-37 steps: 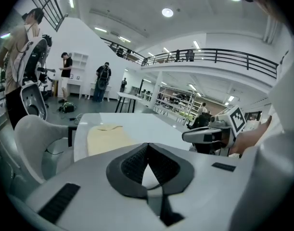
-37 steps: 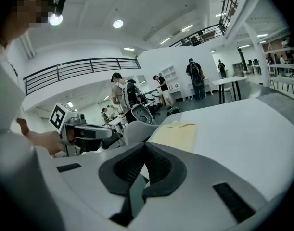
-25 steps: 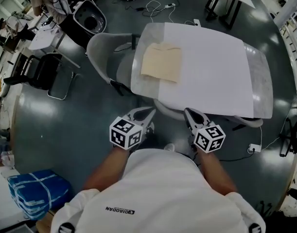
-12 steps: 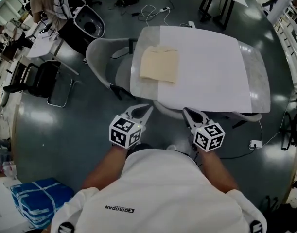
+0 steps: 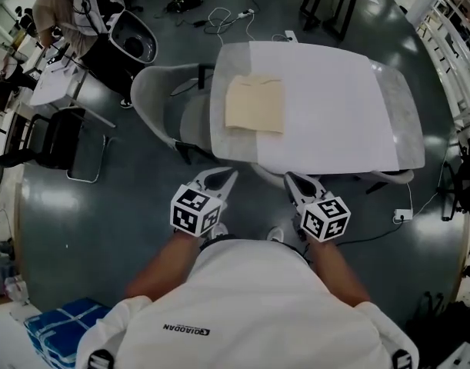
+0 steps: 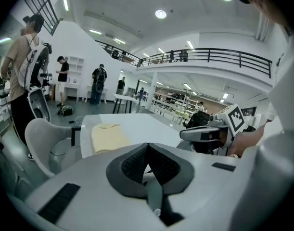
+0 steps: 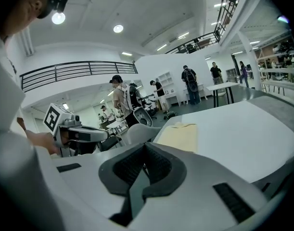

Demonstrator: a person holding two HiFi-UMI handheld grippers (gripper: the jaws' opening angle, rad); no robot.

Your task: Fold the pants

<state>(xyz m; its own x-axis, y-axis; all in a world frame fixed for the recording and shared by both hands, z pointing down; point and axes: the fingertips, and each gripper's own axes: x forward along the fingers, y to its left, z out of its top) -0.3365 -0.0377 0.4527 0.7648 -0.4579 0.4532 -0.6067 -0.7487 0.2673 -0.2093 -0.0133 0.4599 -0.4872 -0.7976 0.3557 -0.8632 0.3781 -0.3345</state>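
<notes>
The folded pale yellow pants [image 5: 255,104] lie flat on the left part of the white table [image 5: 335,106], also seen in the left gripper view [image 6: 109,136] and the right gripper view [image 7: 178,134]. My left gripper [image 5: 228,175] hovers over the floor just short of the table's near edge, shut and empty. My right gripper [image 5: 290,178] is beside it, also shut with nothing held. Both point toward the table, well short of the pants. Each gripper view shows the other gripper off to the side: the right gripper [image 6: 209,134] and the left gripper [image 7: 79,134].
A grey shell chair [image 5: 161,98] stands against the table's left side, and another chair [image 5: 388,177] is tucked under the near right edge. Black chairs [image 5: 58,133] and people are at the far left. Cables [image 5: 235,14] lie on the floor beyond the table. A blue bundle [image 5: 58,325] sits at the lower left.
Both grippers have shifted a little together with the person in front of the table. Their jaws stay shut. The pants have not moved.
</notes>
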